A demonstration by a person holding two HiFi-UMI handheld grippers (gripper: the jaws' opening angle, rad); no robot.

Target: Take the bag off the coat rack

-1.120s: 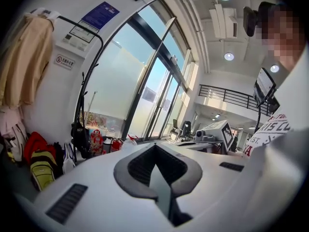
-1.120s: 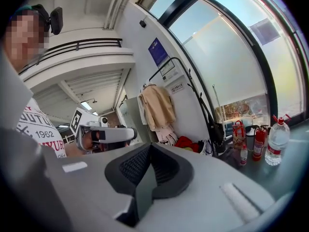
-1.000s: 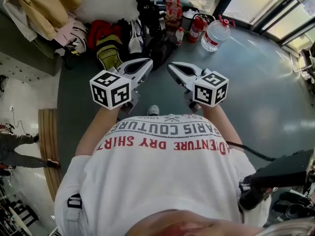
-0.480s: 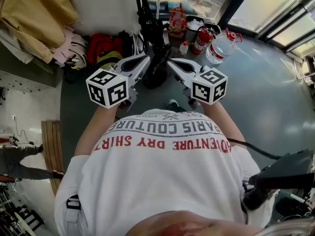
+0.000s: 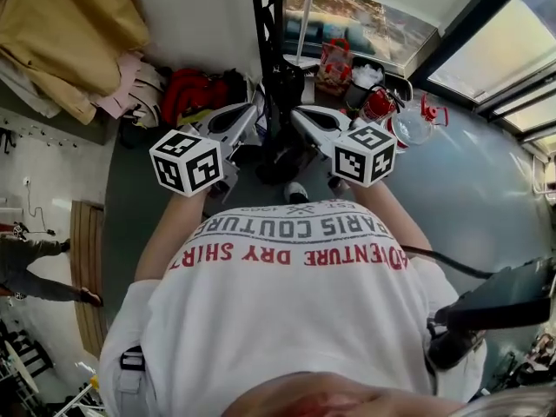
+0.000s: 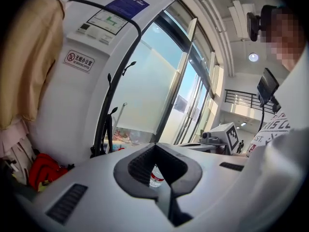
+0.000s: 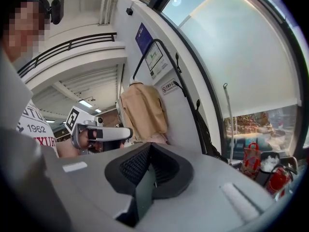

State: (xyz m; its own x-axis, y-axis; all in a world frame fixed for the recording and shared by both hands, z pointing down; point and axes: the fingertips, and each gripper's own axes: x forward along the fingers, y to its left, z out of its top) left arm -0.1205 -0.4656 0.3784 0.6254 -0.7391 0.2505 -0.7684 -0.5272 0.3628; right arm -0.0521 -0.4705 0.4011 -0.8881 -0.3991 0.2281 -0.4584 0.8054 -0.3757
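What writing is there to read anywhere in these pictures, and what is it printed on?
"ADVENTURE DRY SHIRT": red, upside down in the head view, on the person's white shirt.
"PARIS COUTURE": grey, on the same shirt.
"1962": small, on the same shirt.
Red-bordered wall sign: Chinese characters, too small to read.
Blue poster higher on that wall: too blurred to read.

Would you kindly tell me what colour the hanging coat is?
Tan; the hanging coat shows best in the right gripper view.
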